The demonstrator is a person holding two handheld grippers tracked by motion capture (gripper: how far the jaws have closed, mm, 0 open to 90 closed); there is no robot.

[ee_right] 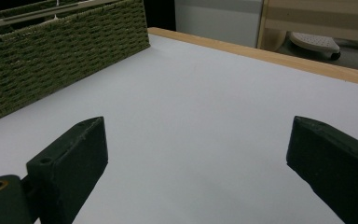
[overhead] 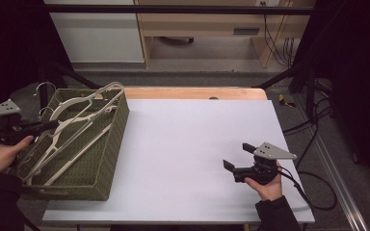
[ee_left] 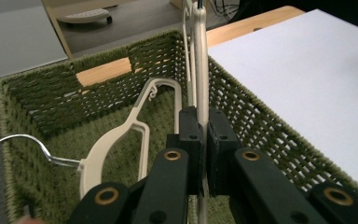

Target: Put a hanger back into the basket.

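A cream plastic clothes hanger [ee_left: 200, 70] is clamped edge-on between the pads of the left gripper [ee_left: 204, 154], inside the olive-green woven basket [ee_left: 270, 135]. More hangers [ee_left: 121, 140] lie below it. Removal is judged barely begun. The right gripper [ee_right: 196, 158] is held wide and empty.

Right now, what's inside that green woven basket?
The green woven basket holds several cream plastic hangers; the left tongs pinch one standing on edge. The overlapping hangers hide their exact count.
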